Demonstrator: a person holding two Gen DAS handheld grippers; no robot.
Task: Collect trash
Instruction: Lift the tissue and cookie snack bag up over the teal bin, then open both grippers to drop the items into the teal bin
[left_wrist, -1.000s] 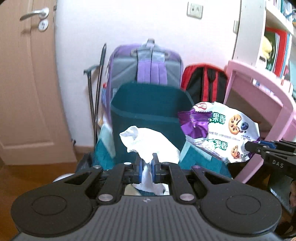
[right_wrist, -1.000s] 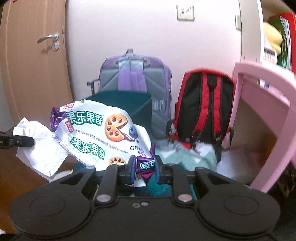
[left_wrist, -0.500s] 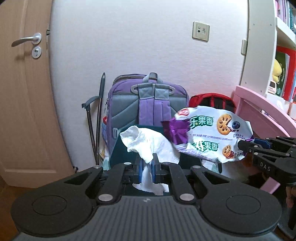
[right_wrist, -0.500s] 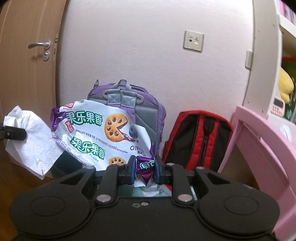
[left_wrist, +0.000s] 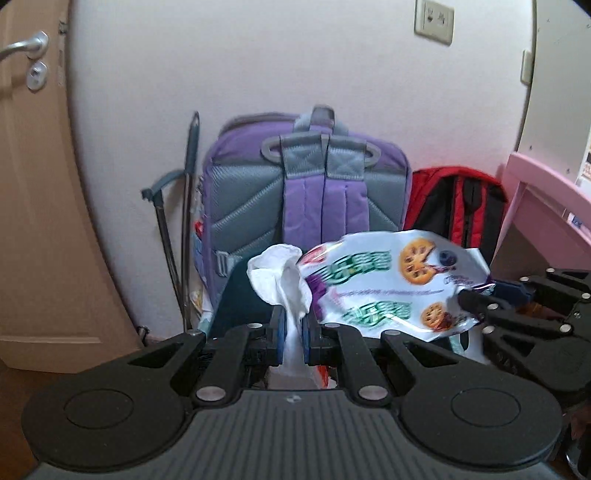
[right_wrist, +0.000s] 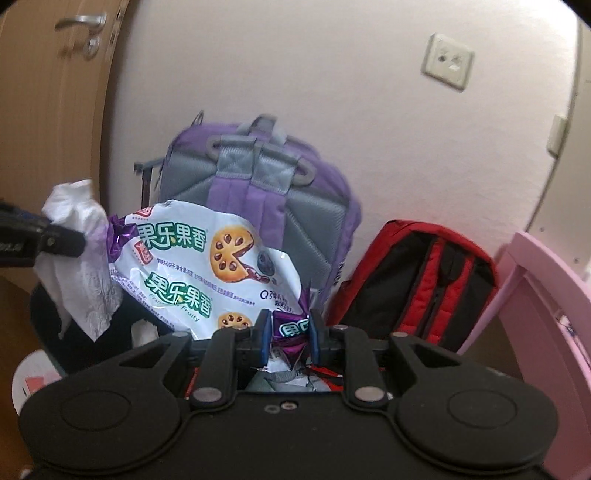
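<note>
My left gripper (left_wrist: 293, 332) is shut on a crumpled white tissue (left_wrist: 280, 284), which also shows in the right wrist view (right_wrist: 79, 258). My right gripper (right_wrist: 288, 334) is shut on a white and purple cookie wrapper (right_wrist: 199, 266); the wrapper also shows in the left wrist view (left_wrist: 391, 284), held by the right gripper (left_wrist: 476, 302). Both pieces hang over a dark teal bin (left_wrist: 236, 295), whose rim is mostly hidden behind them. The wrapper touches or overlaps the tissue.
A purple and grey backpack (left_wrist: 306, 192) leans on the white wall behind the bin. A red and black backpack (right_wrist: 417, 280) stands to its right. A pink desk (right_wrist: 543, 295) is at the right. A wooden door (left_wrist: 33, 184) is at the left.
Both grippers have come closer together and tilted, so the wrapper now overlaps the tissue. The backpacks look larger and nearer. Both grips are unchanged.
</note>
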